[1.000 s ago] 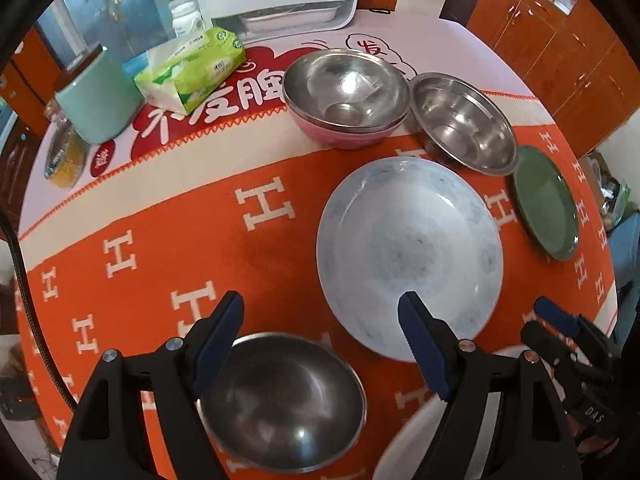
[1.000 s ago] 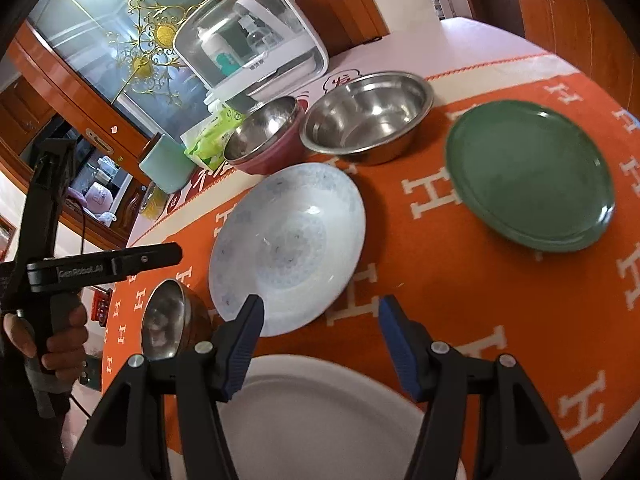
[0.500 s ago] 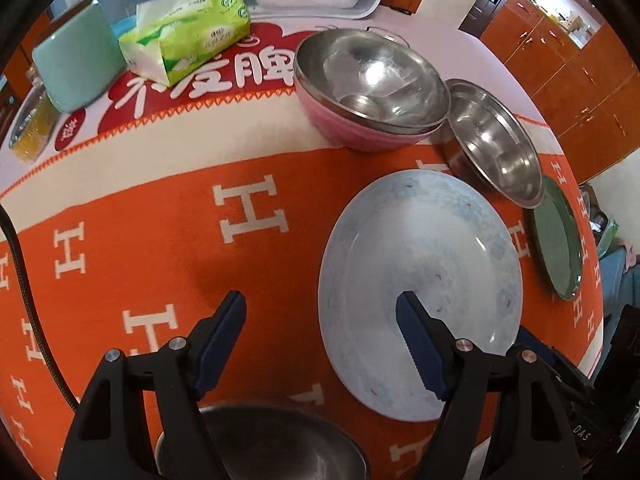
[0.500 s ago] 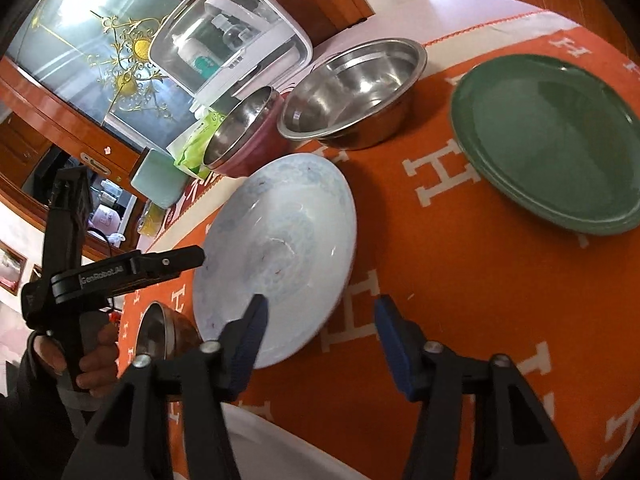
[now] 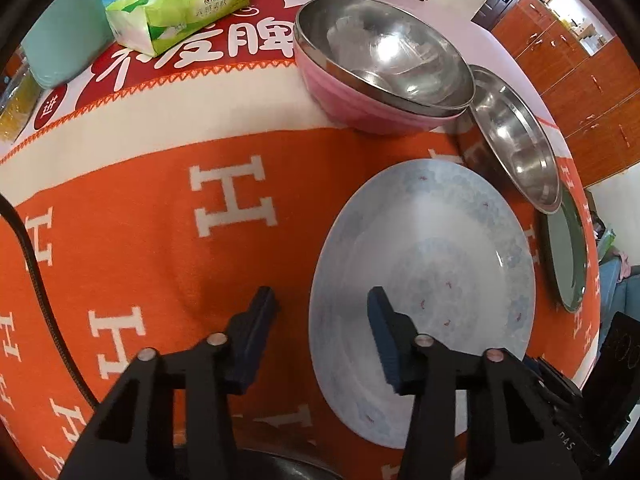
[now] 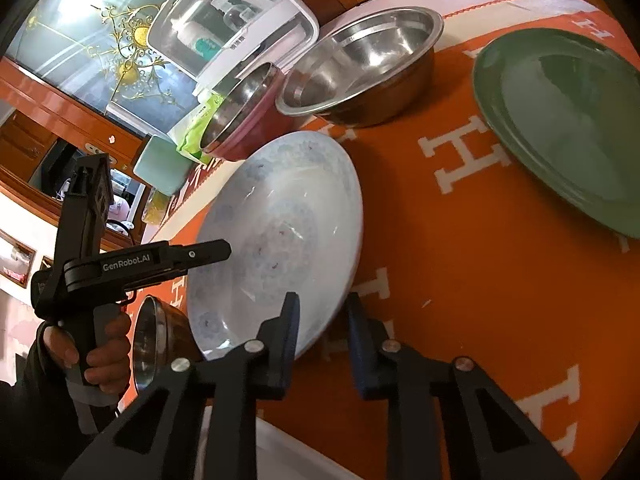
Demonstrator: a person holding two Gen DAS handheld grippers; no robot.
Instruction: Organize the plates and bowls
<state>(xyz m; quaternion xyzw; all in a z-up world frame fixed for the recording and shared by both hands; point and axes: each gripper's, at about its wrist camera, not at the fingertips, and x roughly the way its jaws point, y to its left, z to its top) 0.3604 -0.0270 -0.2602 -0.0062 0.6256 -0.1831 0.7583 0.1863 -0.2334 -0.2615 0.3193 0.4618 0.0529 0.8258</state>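
A pale blue plate [image 5: 432, 280] [image 6: 280, 220] lies on the orange cloth. My left gripper [image 5: 320, 316] straddles its left rim, one finger on the cloth and one over the plate. Its jaws are closing, and a gap shows beside the rim. My right gripper [image 6: 322, 316] straddles the near rim. Its jaws are closing too and stand narrow, not clearly pressing. A green plate [image 6: 560, 120] sits to the right. Behind stand a steel basin [image 6: 360, 64] and a steel bowl [image 5: 380, 48] nested in a pink bowl [image 5: 360, 108]. A small steel bowl [image 6: 156, 344] sits near the left hand [image 6: 100, 360].
A tissue pack [image 5: 180, 4] and a teal cup [image 5: 60, 40] stand at the table's far left. A clear lidded box [image 6: 228, 32] is behind the bowls. A white plate's rim [image 6: 300, 452] shows under my right gripper. A black cable [image 5: 32, 272] hangs at the left.
Both grippers have come down onto the pale blue plate's rim and their jaws have narrowed a lot. The small steel bowl has slid almost out of the left wrist view.
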